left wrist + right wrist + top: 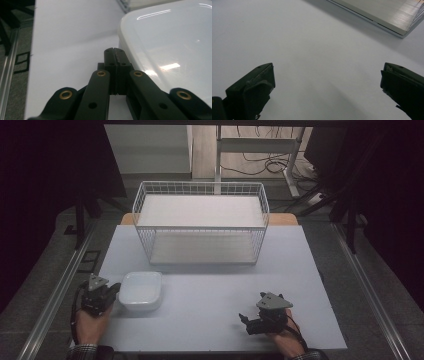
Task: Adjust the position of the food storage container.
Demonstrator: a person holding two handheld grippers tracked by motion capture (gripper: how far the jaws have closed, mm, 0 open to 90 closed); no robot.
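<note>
Centrally, glossy rounded-square white dish (141, 290), wire-mesh basket (201, 222), matte table (210, 300)

The right gripper (327, 85) has its two black jaws spread wide apart, one rising at the lower left and the other at the lower right, with nothing between them. Under and ahead of the jaws lies the bare pale table (307, 47), with a soft shadow between them. Far ahead, beyond the right-hand jaw, sits the corner of a white shelf board (384, 15) edged by wire.
</note>
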